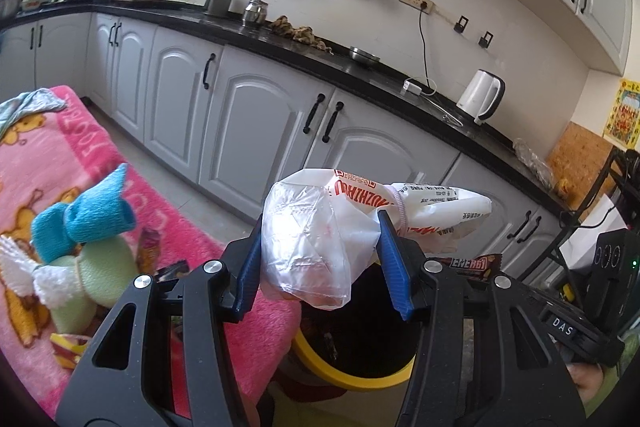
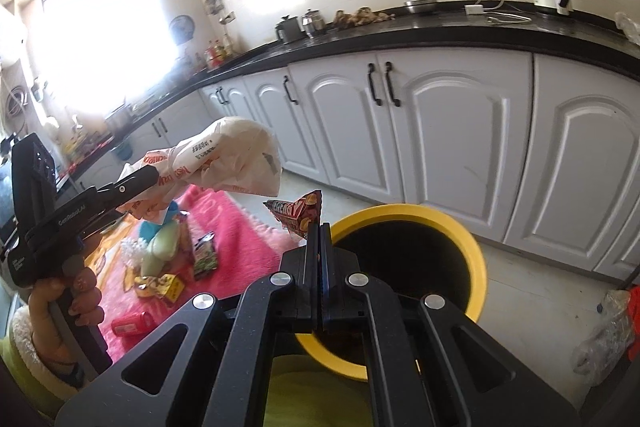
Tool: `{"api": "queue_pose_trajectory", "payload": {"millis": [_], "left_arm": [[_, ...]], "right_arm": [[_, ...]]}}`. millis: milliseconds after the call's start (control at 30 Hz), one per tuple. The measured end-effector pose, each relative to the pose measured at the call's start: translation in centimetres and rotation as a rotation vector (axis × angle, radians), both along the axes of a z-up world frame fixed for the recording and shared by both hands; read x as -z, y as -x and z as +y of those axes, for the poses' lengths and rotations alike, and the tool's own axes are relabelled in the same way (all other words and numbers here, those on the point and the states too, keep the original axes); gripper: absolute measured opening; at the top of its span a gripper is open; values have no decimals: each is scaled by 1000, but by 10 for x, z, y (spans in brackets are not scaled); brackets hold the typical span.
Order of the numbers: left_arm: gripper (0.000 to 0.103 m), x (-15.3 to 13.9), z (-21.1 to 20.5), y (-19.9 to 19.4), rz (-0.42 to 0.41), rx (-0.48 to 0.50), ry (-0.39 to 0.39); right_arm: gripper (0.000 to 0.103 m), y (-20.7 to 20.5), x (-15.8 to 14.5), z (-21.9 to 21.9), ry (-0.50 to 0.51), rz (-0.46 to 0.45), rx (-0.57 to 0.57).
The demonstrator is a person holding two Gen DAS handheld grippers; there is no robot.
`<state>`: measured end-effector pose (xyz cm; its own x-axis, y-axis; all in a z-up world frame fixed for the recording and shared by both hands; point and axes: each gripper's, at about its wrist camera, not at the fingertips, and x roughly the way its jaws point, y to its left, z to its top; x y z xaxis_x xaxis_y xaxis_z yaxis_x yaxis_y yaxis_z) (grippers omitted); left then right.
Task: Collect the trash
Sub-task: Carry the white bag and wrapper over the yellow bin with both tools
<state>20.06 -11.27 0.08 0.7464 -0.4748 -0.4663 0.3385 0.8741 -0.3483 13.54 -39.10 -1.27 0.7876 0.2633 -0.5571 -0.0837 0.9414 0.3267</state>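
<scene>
Left claw (image 1: 320, 259): blue pads set fairly wide, clamped on either side of a crumpled white plastic bag (image 1: 320, 239) with red lettering; in the right wrist view the same claw (image 2: 132, 183) shows at mid left with the bag (image 2: 224, 159) bulging out of it.
Right claw (image 2: 319, 247): closed almost flat, pinching a dark red snack wrapper (image 2: 300, 211) that sticks up above the tips; in the left wrist view the wrapper (image 1: 468, 265) shows at right centre, just beside the bag.
Trash bin (image 2: 476, 267): round, yellow rim, dark inside, standing on the floor; in the left wrist view the bin (image 1: 360, 379) lies below the held bag at lower centre.
Pink blanket (image 1: 60, 167): left side of the frame, carrying a soft toy (image 1: 88, 247) in blue, green and white.
Loose trash: small wrappers (image 2: 168, 287) and a red packet (image 2: 132, 323) lie on the blanket in the lower left of the right wrist view.
Worktop (image 1: 360, 67): black, running across the upper half, with a white kettle (image 1: 480, 99) at right.
</scene>
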Motion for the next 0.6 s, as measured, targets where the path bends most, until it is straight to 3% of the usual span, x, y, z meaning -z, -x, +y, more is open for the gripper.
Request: {"api": "queue_pose_trajectory", "payload": {"millis": [333, 600], "left_arm": [[44, 14, -31, -11, 4, 18, -48], [45, 41, -44, -21, 39, -1, -109]], "right_arm": [[1, 0, 11, -17, 58, 10, 70], [1, -12, 35, -24, 55, 79, 89]]}}
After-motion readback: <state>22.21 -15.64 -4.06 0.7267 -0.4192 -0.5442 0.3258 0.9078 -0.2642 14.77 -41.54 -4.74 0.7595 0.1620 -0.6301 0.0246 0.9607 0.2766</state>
